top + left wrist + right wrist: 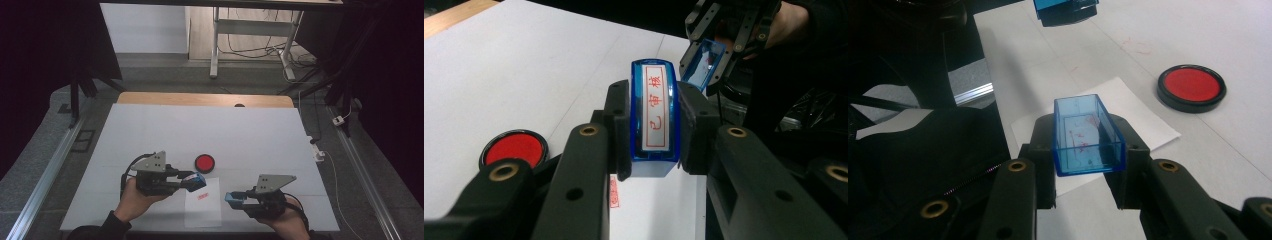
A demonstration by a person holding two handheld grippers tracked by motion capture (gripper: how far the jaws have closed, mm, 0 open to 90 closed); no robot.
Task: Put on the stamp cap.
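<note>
Left gripper view: left gripper [654, 125] fingers clamp the stamp [654, 117]; right gripper [1088, 150] fingers clamp its cap [1087, 134].

stamp [653, 117]: 1 — stamp cap [1088, 135]: 1 — ink pad [205, 162]: 1 — paper sheet [204, 210]: 1 — grippers: 2

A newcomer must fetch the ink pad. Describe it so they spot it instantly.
On the white table, look beyond the white paper sheet, between the two grippers. The round black-rimmed red ink pad lies there, the one flat red disc; the blue pieces are held in fingers.
</note>
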